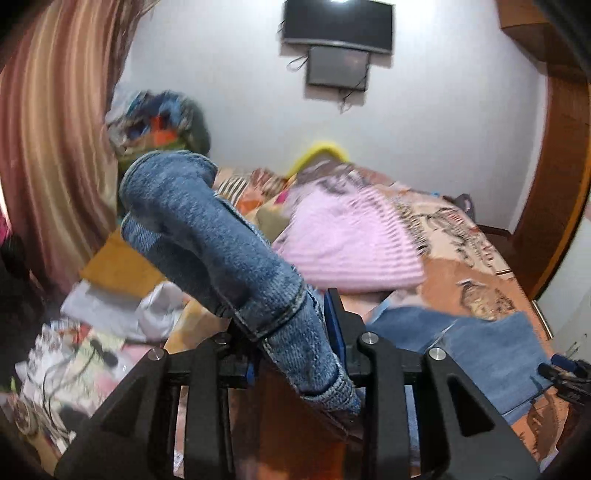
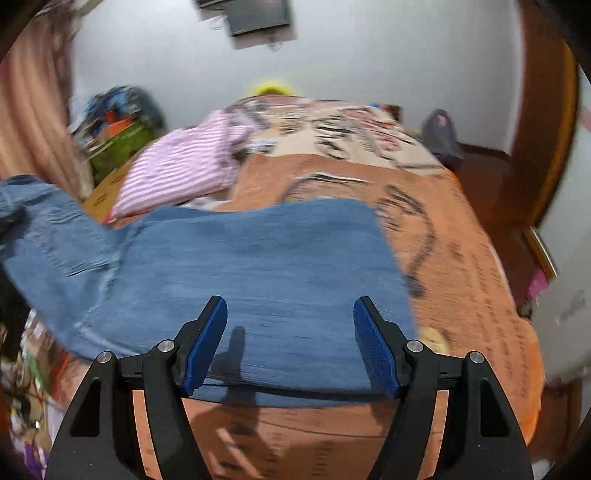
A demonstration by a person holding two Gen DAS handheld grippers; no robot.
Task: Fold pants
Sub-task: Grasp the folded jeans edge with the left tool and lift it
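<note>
- Left wrist view: the left gripper point(image 1: 295, 332) is clamped tight on a thick bunch of the jeans point(image 1: 207, 236), blue ribbed pad point(image 1: 334, 325) pressed into the denim just behind a stitched hem.
- That held denim is coarse and faded, mid-blue, rolled into a fat tube that arcs up and away to the left, clear of the bed.
- The other end of the same jeans lies flat on the bedspread point(image 1: 476, 236) at lower right, with the tip of the other gripper just showing at the right edge.
- Right wrist view: the right gripper point(image 2: 290, 343) has its fingers spread wide, nothing between them, blue grooved pads point(image 2: 207, 343) hovering over the flat part of the denim.
- Below them the jeans spread as a broad, smooth panel across the bed, seams and a pocket bunching up toward the left where the cloth lifts.
- Under it, an orange bedspread, soft-looking, with dark line drawings and a cream patterned band farther back.
- A pink-and-white striped garment point(image 2: 184, 166) lies crumpled just beyond the jeans.
- Far left corner: a green container point(image 2: 110, 147) heaped with mixed colourful cloth; contents too blurred to name.
- Striped curtain point(image 1: 48, 140) at left, dark screen point(image 1: 338, 26) on the white wall.
</note>
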